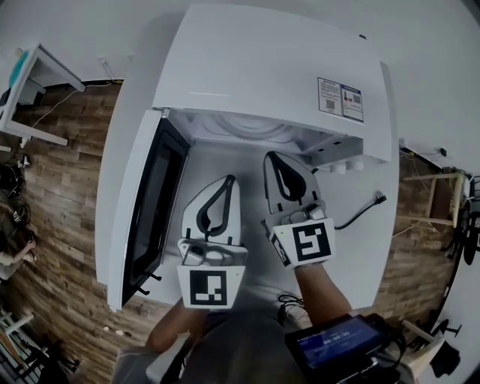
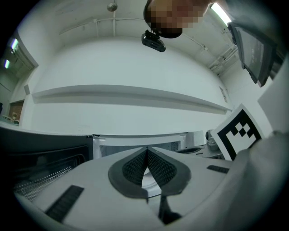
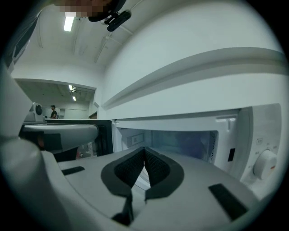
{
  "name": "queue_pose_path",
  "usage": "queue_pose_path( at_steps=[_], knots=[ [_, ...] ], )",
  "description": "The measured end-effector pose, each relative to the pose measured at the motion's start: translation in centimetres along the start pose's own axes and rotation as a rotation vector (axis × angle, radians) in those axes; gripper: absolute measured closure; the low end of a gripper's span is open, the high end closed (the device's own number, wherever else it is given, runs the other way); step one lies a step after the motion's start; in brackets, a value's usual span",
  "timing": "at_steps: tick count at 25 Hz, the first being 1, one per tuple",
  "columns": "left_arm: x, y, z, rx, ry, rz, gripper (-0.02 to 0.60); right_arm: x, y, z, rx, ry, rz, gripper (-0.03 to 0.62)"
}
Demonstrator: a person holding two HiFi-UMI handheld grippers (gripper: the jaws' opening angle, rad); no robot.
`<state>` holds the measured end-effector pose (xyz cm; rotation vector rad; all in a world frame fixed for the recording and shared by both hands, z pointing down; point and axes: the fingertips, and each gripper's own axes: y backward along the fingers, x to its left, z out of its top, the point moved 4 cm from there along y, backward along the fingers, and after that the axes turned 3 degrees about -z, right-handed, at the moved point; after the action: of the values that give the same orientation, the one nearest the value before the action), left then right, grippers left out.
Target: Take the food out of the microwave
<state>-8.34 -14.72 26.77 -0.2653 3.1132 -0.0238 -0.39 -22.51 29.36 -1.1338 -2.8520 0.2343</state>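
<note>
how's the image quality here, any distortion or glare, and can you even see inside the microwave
Head view: heavy fisheye bows the microwave and floor; even light, the white top nearly washed out. Left gripper view: dark corners, a ceiling light glares, the close left gripper looks soft. Right gripper view: same dark corners; the cavity is dim and bluish, what's inside can't be made out.

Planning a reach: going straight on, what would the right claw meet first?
The way looks free into the open microwave; the right claw would likely meet its inner floor or back wall first. Depth is unclear.
</note>
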Motion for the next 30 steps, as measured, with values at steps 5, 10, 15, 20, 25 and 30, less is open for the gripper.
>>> queue_pose_path(
  at_steps=[5,10,15,20,25,30],
  knots=[
    [0.7,-2.0,-1.3,-0.022,0.042,0.001,0.577,-1.3,-2.3,-1.7,0.022,0.015,-0.035,0.588],
    [1.5,-3.1,-4.0,0.012,0.042,-0.003,0.577,-2.0,-4.5,-3.9,0.035,0.011,-0.052,0.567],
    [1.8,-3.5,-5.2,0.020,0.060,0.004,0.577,-2.8,-5.9,-4.9,0.047,0.007,-0.062,0.484],
    [1.9,-3.9,-5.4,0.018,0.063,0.004,0.577,-3.4,-7.6,-5.4,0.066,-0.001,-0.072,0.295],
    [2.4,-4.2,-5.9,0.022,0.067,0.012,0.577,-4.5,-9.4,-5.8,0.086,0.008,-0.093,0.173],
    [2.7,-4.3,-6.2,0.024,0.070,0.012,0.577,-5.0,-11.5,-6.1,0.101,0.014,-0.087,0.138]
  ],
)
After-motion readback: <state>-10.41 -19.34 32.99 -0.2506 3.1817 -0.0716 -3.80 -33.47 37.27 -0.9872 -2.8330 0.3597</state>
